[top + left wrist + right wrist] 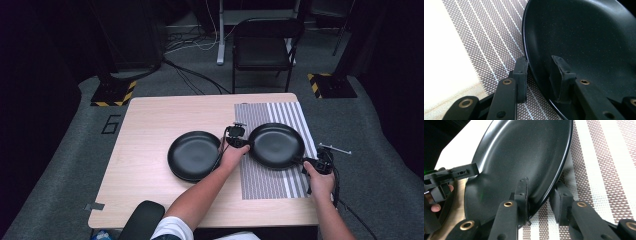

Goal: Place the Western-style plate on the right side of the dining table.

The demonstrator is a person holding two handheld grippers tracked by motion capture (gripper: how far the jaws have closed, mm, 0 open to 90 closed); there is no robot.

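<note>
A black plate [276, 145] rests on a striped placemat [272, 185] at the table's right half. My left gripper [241, 142] is at its left rim; in the left gripper view one jaw lies inside the plate [586, 37] and one outside, pinching the rim, so the gripper [539, 61] is shut on it. My right gripper [309, 162] holds the near-right rim the same way. In the right gripper view the gripper [540, 185] clamps the plate [524, 152], and the left gripper [449, 176] shows at the far rim.
A second black plate [192, 155] lies on the bare wood just left of the mat, close to my left hand. A folding chair [262, 47] stands beyond the table's far edge. Cables run over the grey floor.
</note>
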